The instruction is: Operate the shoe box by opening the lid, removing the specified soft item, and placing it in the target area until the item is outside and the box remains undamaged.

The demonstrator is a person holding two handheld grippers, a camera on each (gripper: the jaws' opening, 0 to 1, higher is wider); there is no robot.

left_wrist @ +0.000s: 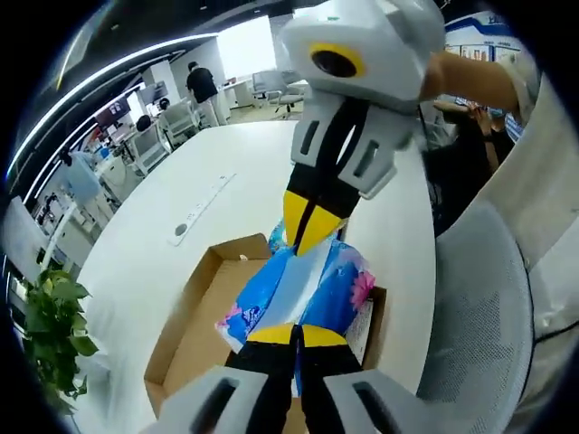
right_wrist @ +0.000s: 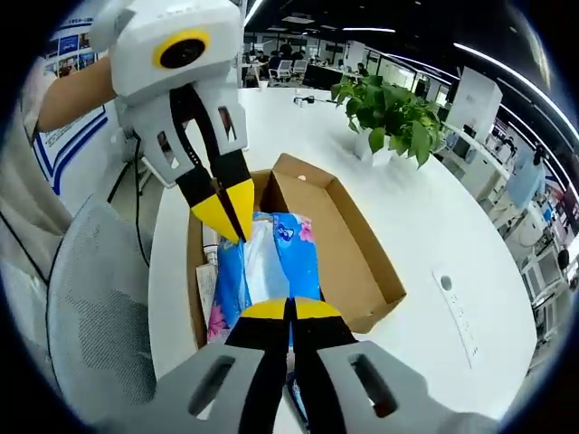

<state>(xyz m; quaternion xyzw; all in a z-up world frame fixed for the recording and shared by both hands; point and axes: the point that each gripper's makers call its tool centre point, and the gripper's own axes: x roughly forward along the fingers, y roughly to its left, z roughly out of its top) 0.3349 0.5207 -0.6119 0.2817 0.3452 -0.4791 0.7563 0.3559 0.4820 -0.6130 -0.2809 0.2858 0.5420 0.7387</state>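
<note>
Over the open box (left_wrist: pixel 194 298), on the white counter (left_wrist: pixel 154 235), lies the blue flowered pack (left_wrist: pixel 317 280), lengthwise along the box wall nearest the chair (left_wrist: pixel 470 307). Cannot tell whether it rests on the box floor or hangs just clear of it.

Left fingers (left_wrist: pixel 282 335): yellow tips closed together, apparently pinched on the pack's near edge. Right fingers (right_wrist: pixel 303 310): likewise closed, seemingly nipping the opposite end. Seen from each other's view, right fingers (left_wrist: pixel 306 231) and left fingers (right_wrist: pixel 228 212) come down steeply onto the far end of the pack, tips closed and touching the wrapper.

To do the lift well:
- Keep both pinches firm but shallow; soft wrapper probably stretches or slips if tugged from one end.
- Raise both ends together and level, straight up, until the pack clears the cardboard rim.
- Avoid dragging sideways against the wall by the chair; thin card likely creases or tears.
- Watch the upright flap (right_wrist: pixel 298 172) at the box end and steer away from it.
- Carry toward bare counter, set down, then release.

Pose: grippers face each other across the pack, each tilted downward into the box, bodies angled in from opposite ends. Behind the right gripper reaches a bare forearm (left_wrist: pixel 470 77); behind the left, another forearm (right_wrist: pixel 72 90), both held above the counter, elbows out toward the chair side.
</note>
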